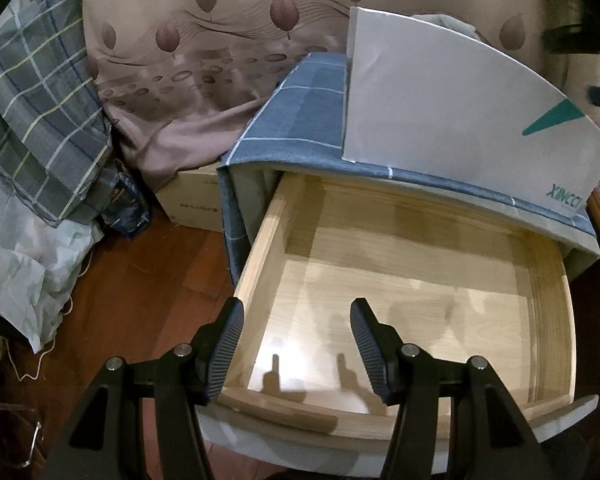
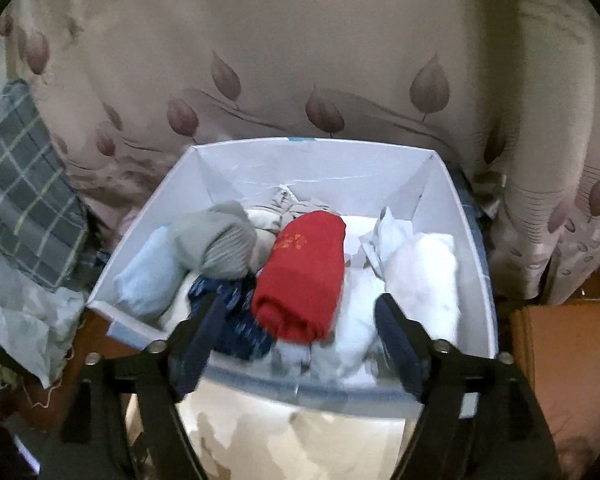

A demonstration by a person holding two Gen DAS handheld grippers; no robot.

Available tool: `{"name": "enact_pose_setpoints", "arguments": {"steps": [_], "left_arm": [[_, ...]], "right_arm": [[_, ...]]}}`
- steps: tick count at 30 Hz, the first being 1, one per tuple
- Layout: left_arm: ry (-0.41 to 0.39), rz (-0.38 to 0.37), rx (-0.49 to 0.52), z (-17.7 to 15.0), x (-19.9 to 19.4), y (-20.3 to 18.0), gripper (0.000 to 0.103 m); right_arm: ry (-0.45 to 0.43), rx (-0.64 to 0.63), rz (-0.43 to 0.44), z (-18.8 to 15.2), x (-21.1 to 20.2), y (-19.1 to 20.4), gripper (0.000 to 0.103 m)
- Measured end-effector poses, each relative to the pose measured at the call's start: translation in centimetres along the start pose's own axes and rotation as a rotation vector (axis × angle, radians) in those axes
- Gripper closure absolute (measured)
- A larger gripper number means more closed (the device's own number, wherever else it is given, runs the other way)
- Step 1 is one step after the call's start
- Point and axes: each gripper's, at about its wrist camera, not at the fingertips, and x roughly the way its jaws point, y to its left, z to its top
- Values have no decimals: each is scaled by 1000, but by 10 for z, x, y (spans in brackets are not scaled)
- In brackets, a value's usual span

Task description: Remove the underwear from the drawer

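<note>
Red roll (image 2: 300, 276) lies between parted right tongs (image 2: 300, 316) (untouched).

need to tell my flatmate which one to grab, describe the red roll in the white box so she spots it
Find the white box on the cloth-covered cabinet by the leaf-print curtain. Near its middle lies the rolled red garment, between a grey ribbed roll and white ones. It is the only red item, with a small gold print.

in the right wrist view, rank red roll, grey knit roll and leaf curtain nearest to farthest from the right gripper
From the right gripper:
1. red roll, between the open fingers, in the white box.
2. grey knit roll, further back, left.
3. leaf curtain, behind the box.
</note>
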Motion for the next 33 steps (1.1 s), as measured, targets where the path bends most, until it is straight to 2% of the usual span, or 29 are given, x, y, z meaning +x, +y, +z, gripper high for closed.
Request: {"name": "enact_pose_setpoints", "arguments": {"steps": [3,8,11,13,17,22,33], "left_arm": [[-2,-3,10,0,0,-3,46],[-6,-17,26,-2,-3,-9,46],[-8,-32,47,-5,-6,-16,46],[-11,-37,68,-7,-10,-21,46],[-13,-47,99,-13,-14,-30,46],[-2,-52,115,-18,-13,-35,46],[-4,-32,124,-24,-11,-39,46]], "right_arm": [[-61,-13,-12,-28,-33,-6,13],[-88,-38,-52,-84,-56,-13,7],[-61,-41,-82,-125,-53,-17,6],[-10,-41,-101,-150,-41,-18,6],[59,-4,-95,-184,-23,-22,6],[82,12,-103,-205,-12,-25,6],[138,38,-87,-212,2,-31,6]]}}
